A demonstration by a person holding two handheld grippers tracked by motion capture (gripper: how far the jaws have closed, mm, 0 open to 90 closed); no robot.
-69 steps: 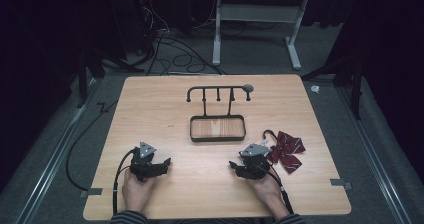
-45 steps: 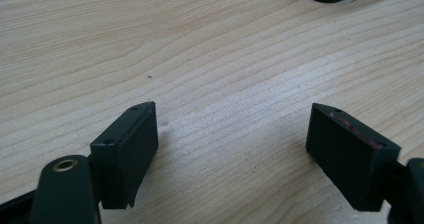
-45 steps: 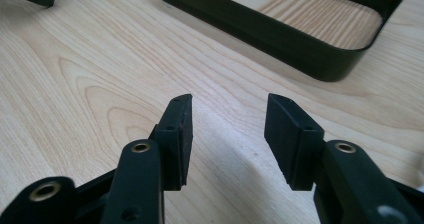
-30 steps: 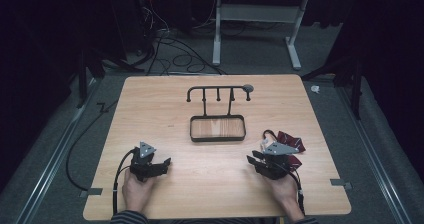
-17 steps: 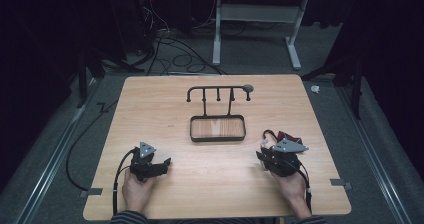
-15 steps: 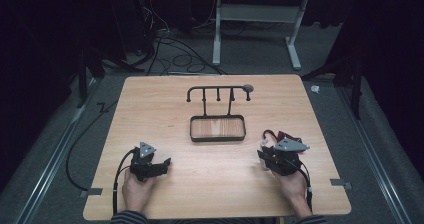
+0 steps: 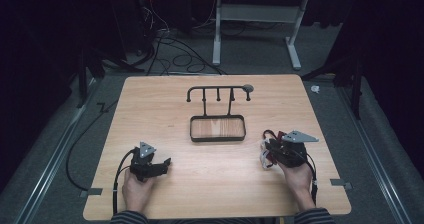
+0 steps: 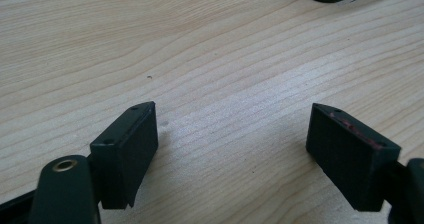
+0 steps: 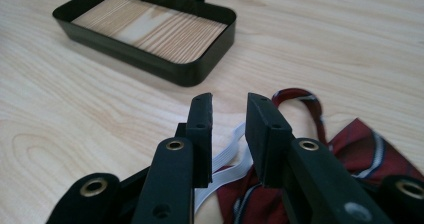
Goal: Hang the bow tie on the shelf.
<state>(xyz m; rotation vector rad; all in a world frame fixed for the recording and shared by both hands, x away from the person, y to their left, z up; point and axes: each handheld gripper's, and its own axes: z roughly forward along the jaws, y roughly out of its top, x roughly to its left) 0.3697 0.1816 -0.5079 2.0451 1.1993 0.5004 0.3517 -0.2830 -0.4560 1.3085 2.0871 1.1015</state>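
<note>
A dark red striped tie (image 9: 360, 154) is lying crumpled on the near right part of the pale wooden table (image 7: 165, 109), with a white elastic band (image 9: 225, 159) and a thin red neck loop curling out of it. The right claw (image 9: 227, 119) is hanging just over this soft cloth, its two flat black jaws narrowed with a slim gap between them; they have just been closing, and I cannot tell whether the pads are pinching the band running under them. In the high view the right claw (image 7: 272, 151) is sitting over the tie's left edge, hiding most of it.

Far and left of the tie, a shallow black metal tray (image 9: 200, 69) with rounded corners and a wood-grain floor is standing in the middle of the table; a thin black rack (image 7: 218, 91) with hooks is rising behind it.

The left claw (image 8: 232, 134) is resting at the near left, spread wide and released over bare wood grain, well apart from the tie.
</note>
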